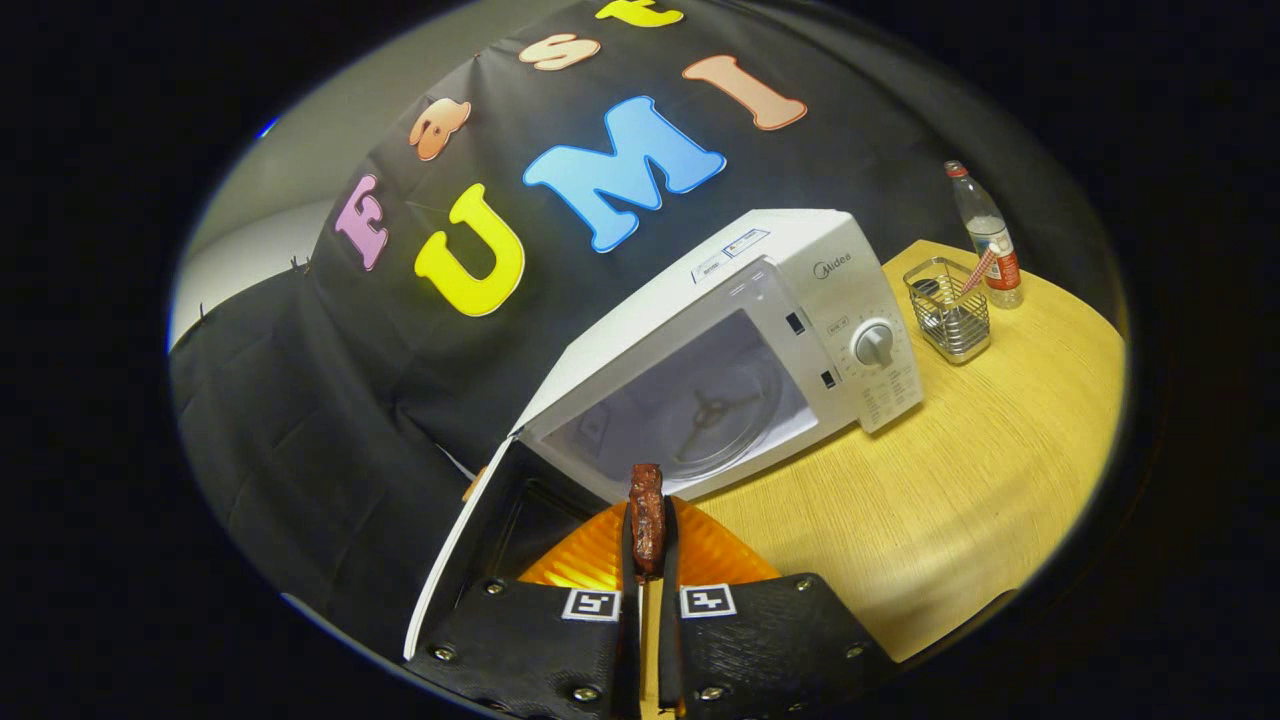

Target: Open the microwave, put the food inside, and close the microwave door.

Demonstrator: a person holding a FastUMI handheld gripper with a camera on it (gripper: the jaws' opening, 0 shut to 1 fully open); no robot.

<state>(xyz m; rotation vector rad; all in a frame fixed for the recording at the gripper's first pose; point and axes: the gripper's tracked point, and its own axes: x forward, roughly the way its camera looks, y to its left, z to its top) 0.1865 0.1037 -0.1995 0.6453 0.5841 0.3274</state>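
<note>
Black cloth, creased and pinned, forms the booth wall behind a round-edged bench of pale yellow wood grain. On the bench stands a boxy white microwave, seen tilted, with a smooth top panel and a round control knob on its right-hand face. Its door hangs open to the left, dark on the inner side with a white rim. The cavity is pale and glossy, and a round glass turntable with a three-armed hub lies on its floor. Beyond the microwave, near the bench's far edge, a square wire-mesh basket of bright metal holds a thin striped stick, and a clear plastic bottle with a red cap and red label stands just beside it. The claw is closed on the food, a narrow, lumpy, reddish-brown piece held upright with both fingers pressing its sides; its top rises above the fingertips, just in front of the open cavity. Beneath the fingers lies a ribbed orange plate.
</note>
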